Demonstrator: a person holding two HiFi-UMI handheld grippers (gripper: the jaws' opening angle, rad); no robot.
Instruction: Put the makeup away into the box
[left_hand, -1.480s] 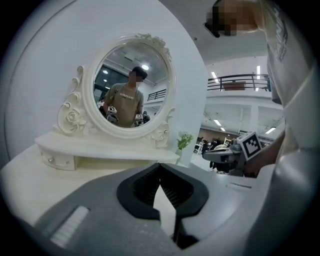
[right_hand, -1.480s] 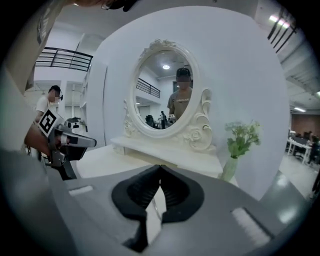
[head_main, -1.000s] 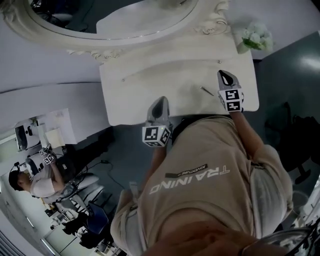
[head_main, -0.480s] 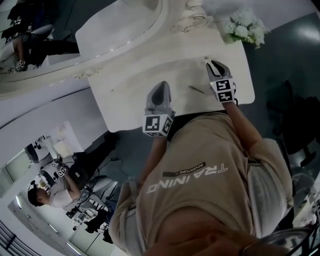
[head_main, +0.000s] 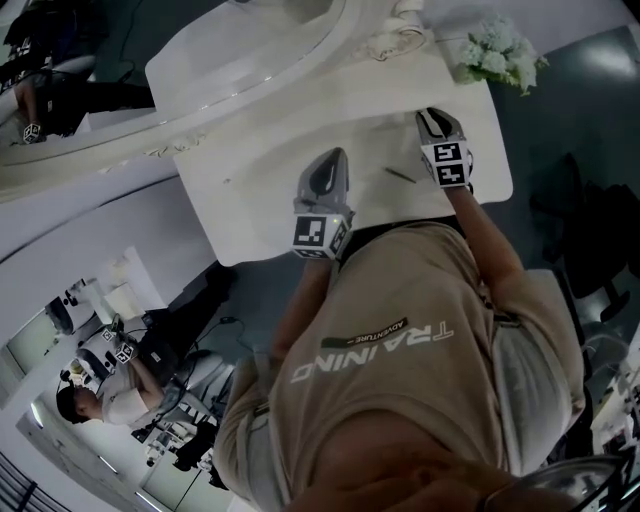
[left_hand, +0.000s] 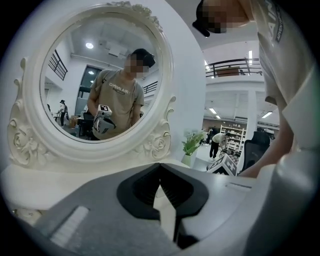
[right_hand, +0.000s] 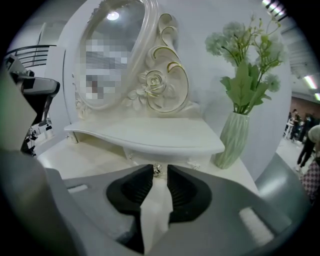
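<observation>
Head view: my left gripper (head_main: 333, 155) and right gripper (head_main: 433, 115) both reach over the white dressing table (head_main: 250, 200). The left one is nearer its middle and the right one nearer its right end.

(a) The thin dark stick (head_main: 400, 175) lies flat on the bare tabletop between my two grippers, touching neither. It is probably a makeup pencil, though it is too small to be sure.

(b) Left gripper view: my left jaws are pressed together with nothing between them. They face the oval mirror (left_hand: 95, 80) in its carved white frame at the far side of the table.

(c) Right gripper view: my right jaws stand partly apart and have just been opening. The pads grip nothing. A small shiny knob (right_hand: 157, 170) shows in the gap at their tips, on the front of the low shelf (right_hand: 150, 137) beneath the mirror. I cannot tell whether the tips touch it.

(d) A pale green vase (right_hand: 235, 137) of flowers stands at the far right of the table, just beside the shelf's right end.
</observation>
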